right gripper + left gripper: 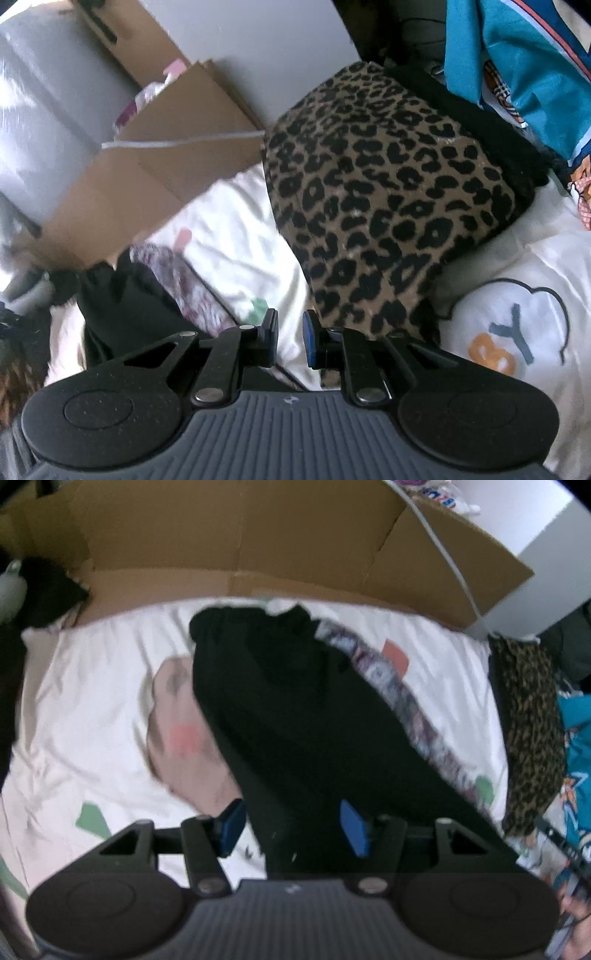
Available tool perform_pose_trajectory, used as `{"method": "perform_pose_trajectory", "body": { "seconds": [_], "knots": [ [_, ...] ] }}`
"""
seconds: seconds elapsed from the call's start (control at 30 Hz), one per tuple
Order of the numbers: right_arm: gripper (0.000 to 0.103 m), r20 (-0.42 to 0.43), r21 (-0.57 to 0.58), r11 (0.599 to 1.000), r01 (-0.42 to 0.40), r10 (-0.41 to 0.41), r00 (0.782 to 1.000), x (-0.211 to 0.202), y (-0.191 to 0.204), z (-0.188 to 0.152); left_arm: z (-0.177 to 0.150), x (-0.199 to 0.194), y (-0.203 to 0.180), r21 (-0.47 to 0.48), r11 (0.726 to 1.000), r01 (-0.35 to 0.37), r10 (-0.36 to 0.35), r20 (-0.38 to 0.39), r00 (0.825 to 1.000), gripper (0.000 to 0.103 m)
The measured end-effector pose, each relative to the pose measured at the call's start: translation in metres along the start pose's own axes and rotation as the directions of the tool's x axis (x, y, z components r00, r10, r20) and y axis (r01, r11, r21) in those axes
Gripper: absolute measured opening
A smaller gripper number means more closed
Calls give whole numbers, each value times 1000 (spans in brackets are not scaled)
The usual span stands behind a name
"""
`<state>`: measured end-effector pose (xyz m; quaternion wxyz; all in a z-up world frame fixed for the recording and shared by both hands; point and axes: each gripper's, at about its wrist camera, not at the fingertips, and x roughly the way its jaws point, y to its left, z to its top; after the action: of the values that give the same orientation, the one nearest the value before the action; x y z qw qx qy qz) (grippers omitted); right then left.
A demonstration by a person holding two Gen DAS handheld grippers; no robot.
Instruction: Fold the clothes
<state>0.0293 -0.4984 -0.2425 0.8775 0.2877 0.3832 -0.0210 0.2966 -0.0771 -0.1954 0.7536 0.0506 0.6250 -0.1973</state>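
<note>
Two hand-held grippers: my left (pixel 293 827) is parted over the black garment (pixel 295 709) on the bed (pixel 92 686), my right (pixel 290 338) barely apart, empty, beside one leopard-print piece (pixel 380 192). One cardboard box (pixel 229 535) behind.

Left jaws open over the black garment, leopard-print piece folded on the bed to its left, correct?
Not quite: the leopard-print piece lies to the right of the black garment, as the left wrist view shows. The left gripper is open over the black garment.
</note>
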Motion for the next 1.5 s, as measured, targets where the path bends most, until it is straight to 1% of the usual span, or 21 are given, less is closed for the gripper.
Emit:
{"method": "perform_pose_trajectory", "body": {
  "seconds": [0.1, 0.2, 0.3, 0.4, 0.5, 0.6, 0.7, 0.77, 0.83, 0.93, 1.03, 1.07, 1.13, 1.2, 1.23, 1.27, 1.3, 1.37, 1.4, 1.47, 1.5],
  "knots": [
    [16, 32, -11, 1000, 28, -28, 999, 0, -2, 7, 24, -1, -14, 4, 1000, -18, 18, 10, 1000, 60],
    [16, 63, -17, 998, 53, -52, 997, 0, -5, 14, 45, 3, -32, 17, 998, -56, 55, 42, 998, 60],
    [16, 91, 17, 999, 45, -46, 995, 1, -11, 19, 63, 12, -48, 19, 997, -76, 75, 44, 996, 60],
    [16, 80, -18, 1000, -11, 12, 997, 6, -6, 18, 78, 26, -63, 15, 995, -100, 99, 56, 993, 59],
    [16, 86, -22, 999, -42, 44, 995, 12, 2, 19, 92, 46, -73, -30, 994, -104, 105, 57, 993, 58],
    [16, 89, -9, 998, -61, 62, 994, 20, 9, 22, 104, 73, -82, -70, 993, -97, 99, 36, 994, 51],
    [16, 81, -37, 997, -75, 77, 994, 27, 19, 24, 107, 94, -87, -96, 988, -120, 123, 22, 992, 41],
    [16, 72, -55, 995, -84, 88, 994, 32, 25, 24, 110, 105, -84, -140, 982, -129, 132, 11, 991, 32],
    [16, 62, -71, 993, -90, 95, 994, 36, 30, 23, 113, 113, -80, -175, 975, -135, 137, 1, 991, 28],
    [16, 45, -100, 990, -100, 105, 993, 41, 37, 22, 117, 121, -76, -206, 966, -159, 161, -7, 987, 27],
    [19, 21, -136, 985, -102, 106, 994, 49, 46, 20, 118, 129, -73, -226, 957, -181, 181, -20, 983, 28],
    [25, 9, -161, 982, -96, 99, 995, 53, 51, 19, 117, 132, -71, -242, 951, -194, 193, -27, 981, 31],
    [28, -29, -239, 965, -105, 101, 994, 62, 65, 19, 115, 138, -65, -275, 937, -215, 212, -41, 976, 36],
    [31, -67, -295, 947, -131, 116, 991, 71, 79, 20, 111, 145, -58, -310, 924, -225, 217, -58, 974, 36],
    [34, -82, -318, 938, -141, 121, 989, 75, 87, 20, 109, 148, -54, -328, 917, -229, 220, -67, 973, 36],
    [41, -96, -339, 929, -151, 126, 987, 79, 94, 20, 107, 151, -51, -338, 912, -233, 221, -74, 973, 38],
    [44, -105, -353, 922, -160, 131, 986, 84, 100, 19, 105, 154, -50, -337, 912, -235, 223, -77, 972, 40],
    [46, -123, -386, 907, -170, 132, 984, 95, 115, 15, 101, 160, -46, -337, 910, -241, 225, -86, 970, 47],
    [46, -137, -407, 897, -175, 129, 982, 102, 124, 13, 99, 162, -43, -351, 906, -238, 221, -88, 971, 48],
    [46, -180, -446, 873, -196, 127, 975, 117, 142, 8, 94, 165, -35, -393, 892, -221, 205, -84, 975, 55],
    [46, -205, -459, 864, -209, 126, 971, 121, 148, 4, 91, 166, -31, -413, 886, -211, 195, -81, 978, 56]
  ]
}}
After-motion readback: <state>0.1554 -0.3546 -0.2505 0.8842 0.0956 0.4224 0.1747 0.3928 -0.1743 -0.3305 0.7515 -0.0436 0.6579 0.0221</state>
